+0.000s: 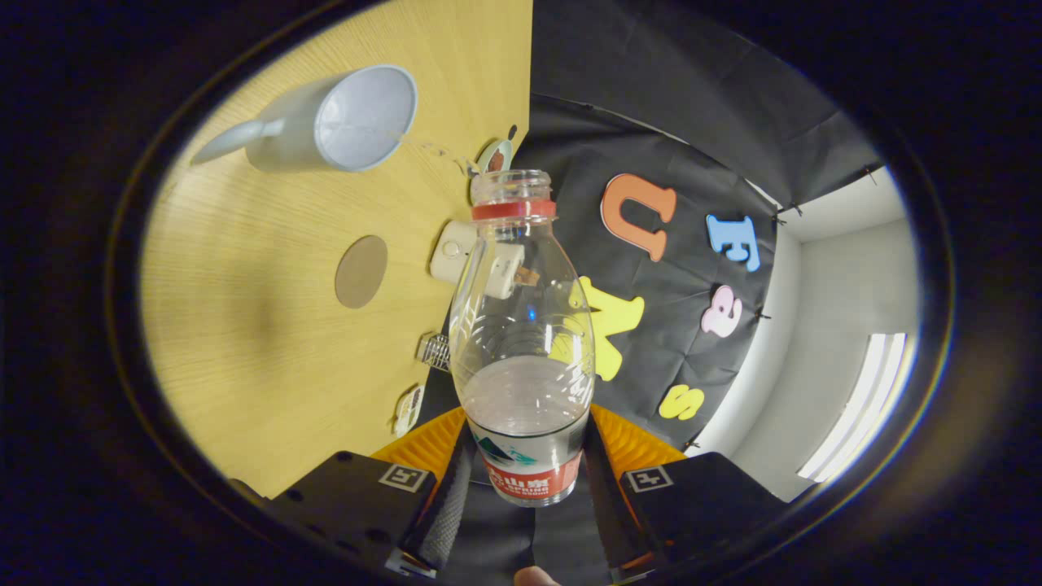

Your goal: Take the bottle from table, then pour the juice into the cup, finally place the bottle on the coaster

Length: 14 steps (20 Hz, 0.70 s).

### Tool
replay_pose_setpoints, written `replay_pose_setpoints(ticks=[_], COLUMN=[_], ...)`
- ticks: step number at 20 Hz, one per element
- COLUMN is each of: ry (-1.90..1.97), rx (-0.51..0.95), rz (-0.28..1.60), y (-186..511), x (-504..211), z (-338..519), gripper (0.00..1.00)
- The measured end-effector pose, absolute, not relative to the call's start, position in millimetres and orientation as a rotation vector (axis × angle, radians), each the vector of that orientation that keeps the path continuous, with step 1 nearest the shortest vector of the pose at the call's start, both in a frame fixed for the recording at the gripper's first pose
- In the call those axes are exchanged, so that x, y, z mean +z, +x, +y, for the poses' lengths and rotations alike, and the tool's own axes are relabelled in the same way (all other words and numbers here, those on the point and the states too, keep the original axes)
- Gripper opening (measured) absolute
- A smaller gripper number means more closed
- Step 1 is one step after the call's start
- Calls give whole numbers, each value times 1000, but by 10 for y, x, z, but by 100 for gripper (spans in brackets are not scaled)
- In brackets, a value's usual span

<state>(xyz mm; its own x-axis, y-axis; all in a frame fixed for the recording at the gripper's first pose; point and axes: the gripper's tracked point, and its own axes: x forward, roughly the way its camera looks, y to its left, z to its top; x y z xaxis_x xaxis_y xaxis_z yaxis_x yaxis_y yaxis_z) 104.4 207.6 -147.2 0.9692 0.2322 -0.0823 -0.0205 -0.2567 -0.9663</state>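
Wooden table (pixel 269 342) behind, jaws clamp the uncapped, partly filled clear bottle (pixel 521 325).

Bottle (pixel 521 342) between the fingers (pixel 446 509); cup (pixel 342 120) beyond coaster (pixel 361 271).

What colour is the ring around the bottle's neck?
Red ring on the clear plastic bottle, gripper view.

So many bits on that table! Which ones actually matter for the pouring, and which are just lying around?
Part of the job:
- the bottle, uncapped, clamped between the tongs
- the cup with a handle, beyond the bottle
- the round coaster on the table

Just lying about:
- a white box by the table edge
- a few small items along that edge, too small to identify
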Motion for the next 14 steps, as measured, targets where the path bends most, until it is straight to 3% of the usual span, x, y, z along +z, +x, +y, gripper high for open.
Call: replay_pose_setpoints(ticks=[14], ry=[-1882], rx=[235], rz=[-223], y=[1040], x=[-1268], z=[2210], gripper=[73])
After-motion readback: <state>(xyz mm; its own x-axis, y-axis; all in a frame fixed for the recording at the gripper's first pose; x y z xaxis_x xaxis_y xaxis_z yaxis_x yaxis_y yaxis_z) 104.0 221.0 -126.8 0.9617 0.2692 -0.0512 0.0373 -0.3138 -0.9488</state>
